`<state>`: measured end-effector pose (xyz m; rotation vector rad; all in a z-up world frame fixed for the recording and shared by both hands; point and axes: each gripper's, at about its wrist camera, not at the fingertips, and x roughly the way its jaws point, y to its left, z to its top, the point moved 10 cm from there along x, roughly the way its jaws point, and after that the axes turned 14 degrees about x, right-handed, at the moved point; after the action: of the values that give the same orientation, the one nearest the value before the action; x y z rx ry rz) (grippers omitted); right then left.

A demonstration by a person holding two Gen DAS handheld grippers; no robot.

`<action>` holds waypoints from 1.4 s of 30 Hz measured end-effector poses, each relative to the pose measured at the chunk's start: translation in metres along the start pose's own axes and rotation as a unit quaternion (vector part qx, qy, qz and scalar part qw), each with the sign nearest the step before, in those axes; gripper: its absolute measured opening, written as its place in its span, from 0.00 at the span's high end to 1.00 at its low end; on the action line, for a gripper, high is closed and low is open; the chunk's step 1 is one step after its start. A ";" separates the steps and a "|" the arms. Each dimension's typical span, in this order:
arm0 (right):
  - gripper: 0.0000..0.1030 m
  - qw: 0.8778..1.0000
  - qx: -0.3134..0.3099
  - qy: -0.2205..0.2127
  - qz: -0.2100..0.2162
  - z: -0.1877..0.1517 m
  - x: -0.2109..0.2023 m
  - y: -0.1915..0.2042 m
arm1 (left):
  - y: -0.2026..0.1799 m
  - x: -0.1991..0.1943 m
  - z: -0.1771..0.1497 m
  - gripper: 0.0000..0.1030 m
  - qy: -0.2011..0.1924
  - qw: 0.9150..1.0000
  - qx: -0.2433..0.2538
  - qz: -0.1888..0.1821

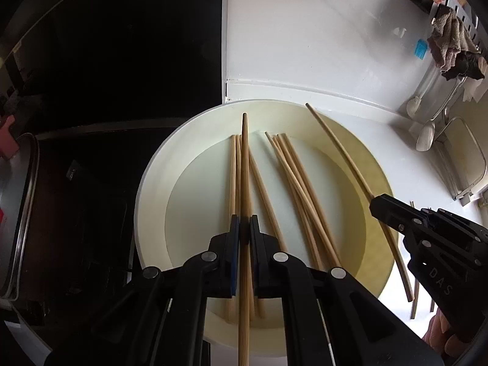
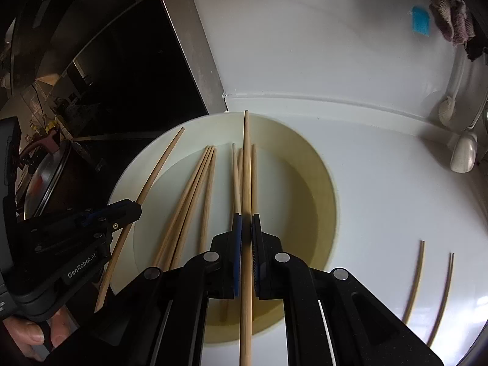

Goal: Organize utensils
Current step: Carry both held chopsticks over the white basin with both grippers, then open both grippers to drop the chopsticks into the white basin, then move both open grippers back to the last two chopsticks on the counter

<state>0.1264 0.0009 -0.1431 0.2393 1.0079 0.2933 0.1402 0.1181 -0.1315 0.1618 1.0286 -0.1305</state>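
Note:
A cream plate point(image 1: 158, 164) point(image 2: 317, 164) on the white counter holds several wooden chopsticks point(image 1: 292, 170) point(image 2: 195, 183). My left gripper point(image 1: 243, 222) is shut on one chopstick point(image 1: 245, 164) and holds it over the plate's left part. It also shows in the right wrist view point(image 2: 134, 209), where its chopstick point(image 2: 158, 164) crosses the plate's left rim. My right gripper point(image 2: 246, 219) is shut on another chopstick point(image 2: 247, 164) over the plate's middle. It also shows in the left wrist view point(image 1: 378, 204), with its chopstick point(image 1: 338, 149) over the plate's right rim.
Two chopsticks point(image 2: 433, 292) lie on the counter right of the plate. A black cooktop point(image 1: 122, 45) and a metal pot point(image 1: 18, 201) are at the left. A white spoon point(image 1: 425, 137), a brush point(image 2: 446, 108) and hanging cloths point(image 1: 448, 42) are at the back right.

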 end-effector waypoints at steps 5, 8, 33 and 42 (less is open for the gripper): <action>0.94 0.999 0.021 0.039 -0.019 -0.008 0.039 0.007 | 0.003 0.024 0.001 0.93 0.019 1.000 0.016 -0.015; 0.94 0.998 0.033 0.048 -0.028 -0.009 0.051 0.003 | 0.002 0.035 0.002 0.93 0.029 0.999 0.019 -0.024; 0.65 0.998 0.044 0.006 -0.043 -0.013 -0.008 -0.014 | 0.023 -0.010 0.006 0.23 -0.022 1.000 -0.008 0.010; 0.57 0.997 0.071 -0.029 -0.031 -0.013 -0.045 -0.027 | 0.007 -0.031 0.013 0.22 -0.041 0.999 0.017 -0.002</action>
<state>0.0968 -0.0388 -0.1232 0.3432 0.9782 0.1573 0.1360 0.1234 -0.0978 0.1841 0.9451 -0.1565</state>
